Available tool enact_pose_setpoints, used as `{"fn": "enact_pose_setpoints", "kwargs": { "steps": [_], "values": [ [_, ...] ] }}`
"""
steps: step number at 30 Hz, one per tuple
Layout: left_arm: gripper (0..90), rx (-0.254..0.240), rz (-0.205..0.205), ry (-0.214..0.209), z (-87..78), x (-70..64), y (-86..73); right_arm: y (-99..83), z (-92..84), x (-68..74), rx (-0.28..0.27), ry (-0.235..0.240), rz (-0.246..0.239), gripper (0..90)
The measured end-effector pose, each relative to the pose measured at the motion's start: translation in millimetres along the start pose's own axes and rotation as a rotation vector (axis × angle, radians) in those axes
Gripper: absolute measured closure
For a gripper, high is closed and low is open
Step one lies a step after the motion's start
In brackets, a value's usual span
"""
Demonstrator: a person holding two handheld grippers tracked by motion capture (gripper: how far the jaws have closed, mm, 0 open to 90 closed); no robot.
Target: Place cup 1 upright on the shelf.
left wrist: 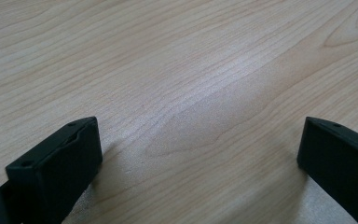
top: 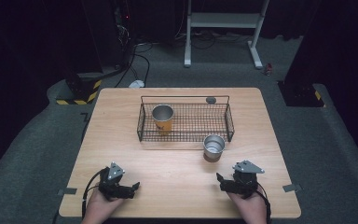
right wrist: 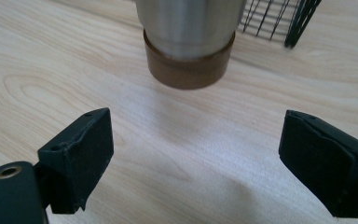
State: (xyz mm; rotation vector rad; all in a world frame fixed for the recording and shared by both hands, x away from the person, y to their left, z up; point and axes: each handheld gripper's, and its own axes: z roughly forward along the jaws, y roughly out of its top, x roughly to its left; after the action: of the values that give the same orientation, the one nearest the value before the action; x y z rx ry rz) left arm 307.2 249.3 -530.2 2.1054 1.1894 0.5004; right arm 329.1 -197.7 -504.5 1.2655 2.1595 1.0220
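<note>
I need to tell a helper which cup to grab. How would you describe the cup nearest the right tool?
Find the black wire basket mid-table. Just outside its front right corner, ahead of the open right tool, stands a steel cup on the bare wood. Unlike the orange-banded cup inside the basket, its base band is brown.

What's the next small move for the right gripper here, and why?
Probably ease the right gripper straight forward toward the steel cup with the brown base. Its jaws stand wide open with bare table between them, and the cup stands upright just ahead, outside the wire basket, which already holds the orange-based cup.
</note>
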Motion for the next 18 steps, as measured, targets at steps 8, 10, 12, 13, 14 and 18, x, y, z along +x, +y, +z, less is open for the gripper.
{"fn": "enact_pose_setpoints", "kwargs": {
  "steps": [8, 10, 12, 13, 14, 18],
  "values": [
    [0.1, -0.001, -0.004, -0.001, 0.1, -0.2, -0.1, 5.6, 0.4, 5.8, -0.017, 0.0, -0.01, 10.0],
    [0.1, -0.002, 0.008, 0.005, -0.4, 0.7, -0.3, 7.4, 2.3, 7.8, -0.013, -0.006, -0.023, 10.0],
    [0.1, -0.005, -0.006, 0.001, -0.6, -0.2, -1.1, 8.6, 4.8, 9.1, -0.01, -0.016, -0.028, 10.0],
    [0.1, -0.006, -0.011, 0.001, -0.6, -0.6, -1.3, 9.1, 6.3, 9.4, -0.005, -0.017, -0.027, 10.0],
    [0.1, -0.006, -0.012, 0.003, -0.7, -0.8, -1.4, 9.5, 7.3, 9.8, 0.0, -0.019, -0.023, 10.1],
    [0.1, -0.006, -0.012, 0.003, -0.7, -0.8, -1.4, 14.4, 8.3, 10.0, -0.02, -0.02, -0.019, 10.1]
  ]
}}
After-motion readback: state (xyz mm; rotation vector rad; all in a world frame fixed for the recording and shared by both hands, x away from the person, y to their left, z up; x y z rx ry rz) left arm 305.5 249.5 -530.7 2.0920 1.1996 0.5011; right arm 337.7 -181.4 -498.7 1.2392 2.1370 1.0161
